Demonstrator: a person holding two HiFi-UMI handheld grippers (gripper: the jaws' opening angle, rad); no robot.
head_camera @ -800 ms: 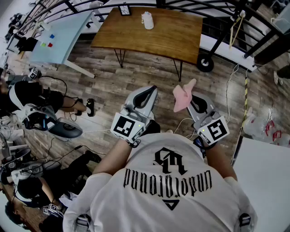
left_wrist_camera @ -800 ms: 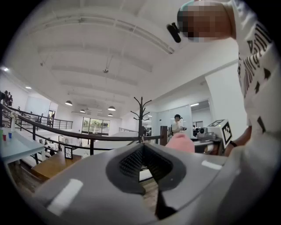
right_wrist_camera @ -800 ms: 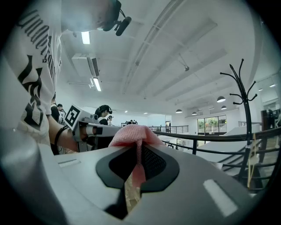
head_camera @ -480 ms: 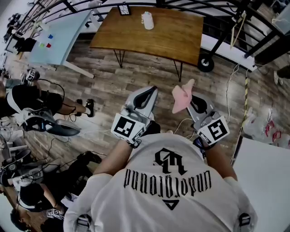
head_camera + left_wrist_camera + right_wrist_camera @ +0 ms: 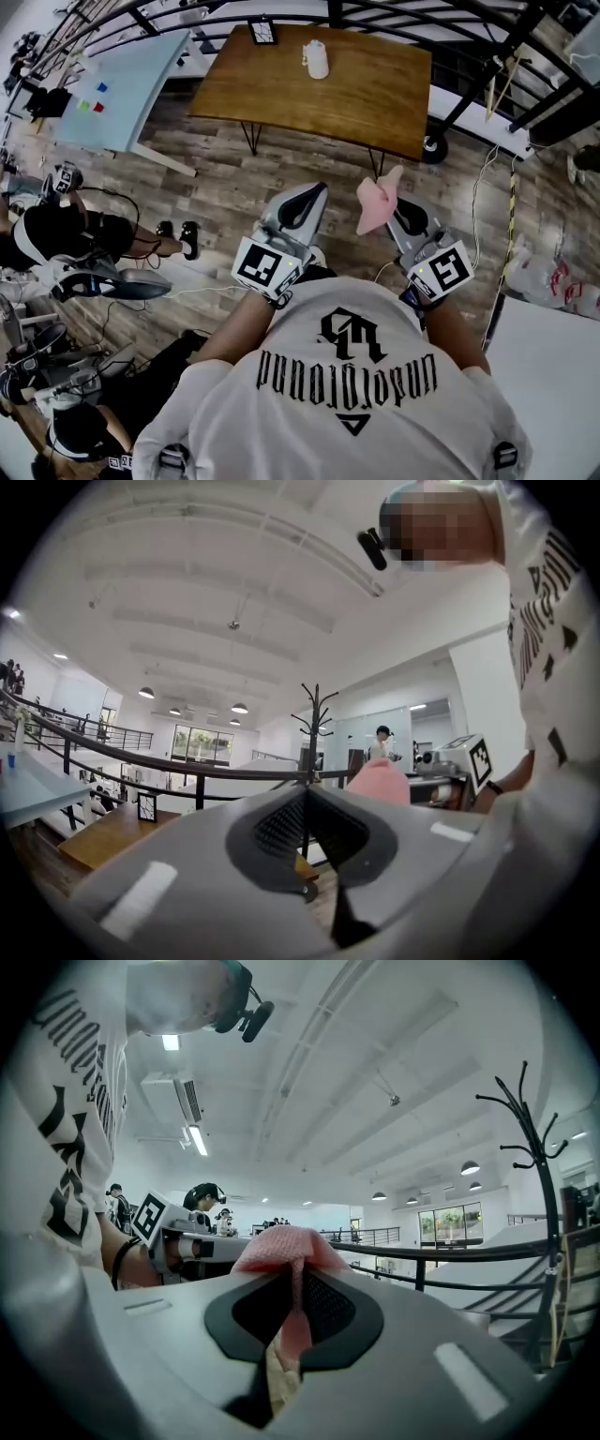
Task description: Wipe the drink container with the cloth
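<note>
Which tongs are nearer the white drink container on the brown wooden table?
Left, by a little. The left tongs, shut and empty, sit almost straight below the white drink container in the head view; the right tongs, clamping the pink cloth, are off to its right.

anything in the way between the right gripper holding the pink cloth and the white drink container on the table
Nothing visible. The right gripper, jaws shut on the pink cloth, is well short of the brown wooden table; only plank floor and bare tabletop lie before the white drink container.
</note>
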